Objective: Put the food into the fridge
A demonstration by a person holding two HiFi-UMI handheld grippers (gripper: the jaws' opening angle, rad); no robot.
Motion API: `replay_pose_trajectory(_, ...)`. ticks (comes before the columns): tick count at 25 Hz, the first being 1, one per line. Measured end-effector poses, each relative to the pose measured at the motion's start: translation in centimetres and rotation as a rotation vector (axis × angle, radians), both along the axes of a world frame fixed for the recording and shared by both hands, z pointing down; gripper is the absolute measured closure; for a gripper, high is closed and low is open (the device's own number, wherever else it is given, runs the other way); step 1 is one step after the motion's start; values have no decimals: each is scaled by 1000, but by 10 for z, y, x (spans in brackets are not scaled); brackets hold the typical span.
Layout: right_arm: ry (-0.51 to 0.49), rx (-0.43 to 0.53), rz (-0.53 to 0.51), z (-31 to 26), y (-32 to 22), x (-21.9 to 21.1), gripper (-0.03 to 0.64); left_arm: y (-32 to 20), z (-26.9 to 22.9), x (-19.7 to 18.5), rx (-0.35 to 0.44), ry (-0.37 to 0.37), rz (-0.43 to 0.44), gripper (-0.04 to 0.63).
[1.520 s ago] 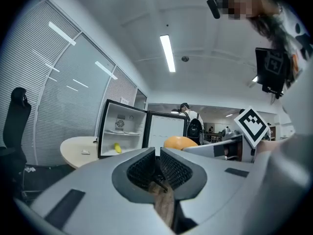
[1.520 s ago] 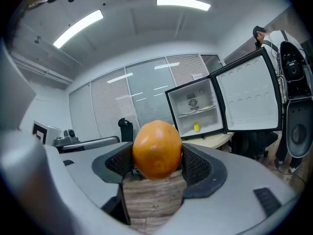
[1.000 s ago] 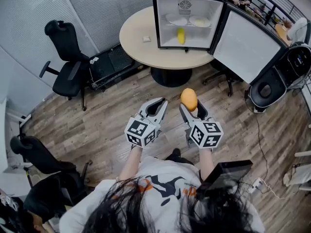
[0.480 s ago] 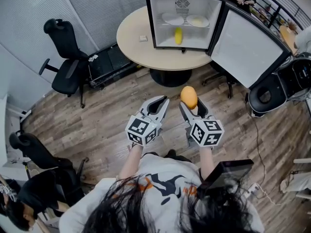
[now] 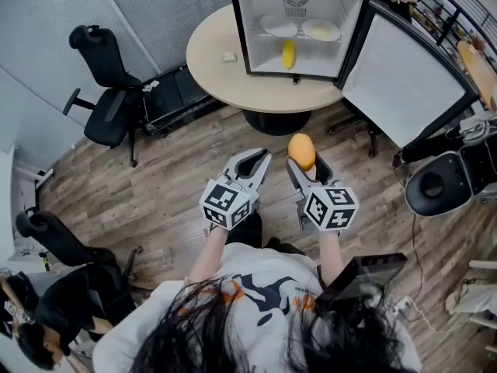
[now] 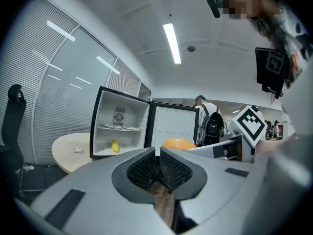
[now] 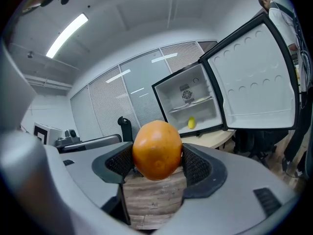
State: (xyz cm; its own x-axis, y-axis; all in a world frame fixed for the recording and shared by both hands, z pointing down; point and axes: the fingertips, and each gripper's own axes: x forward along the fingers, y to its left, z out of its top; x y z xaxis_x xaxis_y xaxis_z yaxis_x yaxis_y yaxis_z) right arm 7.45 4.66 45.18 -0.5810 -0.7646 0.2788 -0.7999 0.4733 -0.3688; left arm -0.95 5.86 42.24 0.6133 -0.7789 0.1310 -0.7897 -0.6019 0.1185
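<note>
My right gripper (image 5: 303,160) (image 7: 157,161) is shut on an orange fruit (image 5: 301,150) (image 7: 157,150), held above the wooden floor. Beside it, my left gripper (image 5: 254,164) (image 6: 158,165) is shut with nothing between its jaws. Ahead, a small black fridge (image 5: 299,26) (image 6: 122,126) (image 7: 190,106) stands on a round beige table (image 5: 213,61) with its door (image 5: 411,76) (image 7: 257,89) swung wide to the right. A yellow fruit (image 5: 288,54) (image 6: 114,146) (image 7: 191,124) lies on the fridge floor, and two white plates (image 5: 279,27) rest on the shelf above it.
A black office chair (image 5: 105,92) stands to the left of the table and another (image 5: 54,247) at the left edge. A small white item (image 5: 228,57) lies on the tabletop. Black chairs and gear (image 5: 450,173) sit at the right, below the fridge door.
The fridge and table have drawn a little nearer in the head view as the person steps forward. Both grippers keep their pose, the orange fruit still clamped.
</note>
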Motion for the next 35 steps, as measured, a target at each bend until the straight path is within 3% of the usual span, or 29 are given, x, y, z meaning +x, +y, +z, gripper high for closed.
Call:
replay_pose_trajectory(11, -27, -37, 68, 13, -92, -1, 296, -94, 17, 5, -23, -8, 105, 569)
replay_pose_trajectory(24, -48, -74, 253, 23, -238, -14, 296, -239, 15, -27, -22, 2, 249, 569)
replay_pose_trajectory(29, -85, -103, 307, 36, -275, -17, 296, -270, 20, -35, -26, 20, 286, 569)
replay_pose_trajectory(35, -13, -121, 353, 57, -309, -10, 296, -289, 27, -36, -40, 42, 332, 569)
